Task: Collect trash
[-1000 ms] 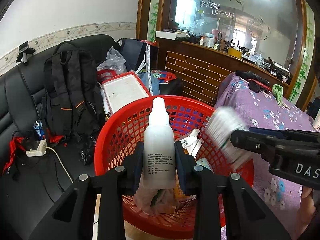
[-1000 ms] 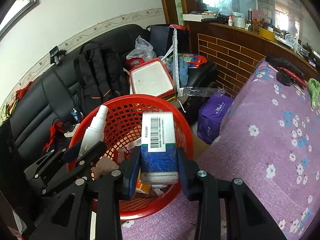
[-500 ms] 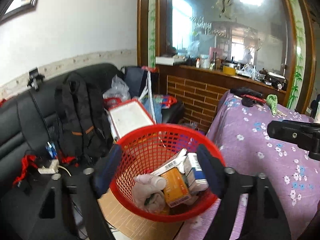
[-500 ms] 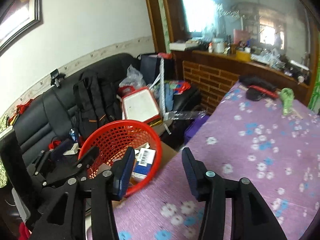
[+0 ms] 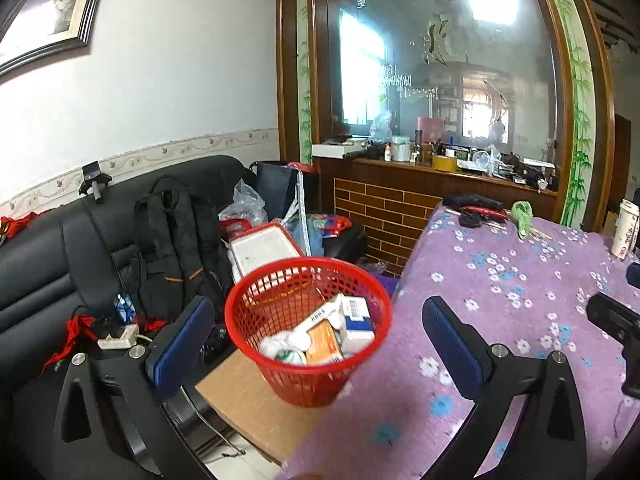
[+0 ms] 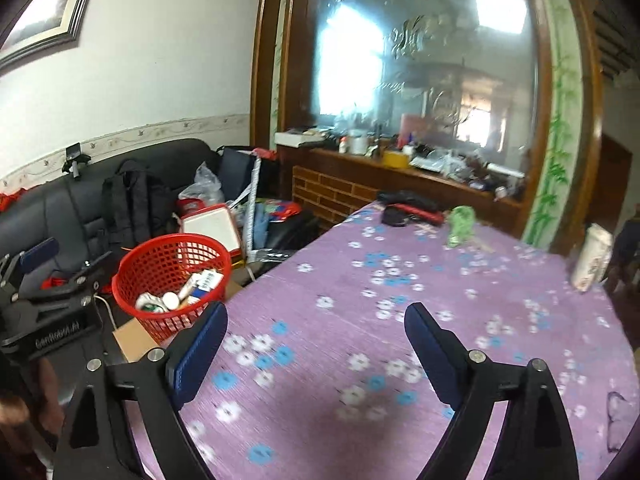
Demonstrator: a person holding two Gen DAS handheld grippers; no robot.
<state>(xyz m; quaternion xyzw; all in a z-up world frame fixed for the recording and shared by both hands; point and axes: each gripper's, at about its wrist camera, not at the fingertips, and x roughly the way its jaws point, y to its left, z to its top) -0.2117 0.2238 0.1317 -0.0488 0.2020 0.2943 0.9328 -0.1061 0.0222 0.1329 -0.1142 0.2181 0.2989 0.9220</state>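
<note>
Both grippers, left gripper (image 5: 316, 344) and right gripper (image 6: 316, 354), gape wide and carry nothing, so I fear knocking the red basket (image 5: 308, 316), which stands just beside the table's (image 6: 400, 320) left edge.

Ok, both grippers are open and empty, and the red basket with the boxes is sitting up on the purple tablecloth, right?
Not quite. Both the left gripper and right gripper are open and empty, but the red basket sits beside the tablecloth, lower down on a brown board, as the right wrist view shows.

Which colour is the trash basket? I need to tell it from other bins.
Red, an open mesh basket; clearest in the left wrist view.
</note>
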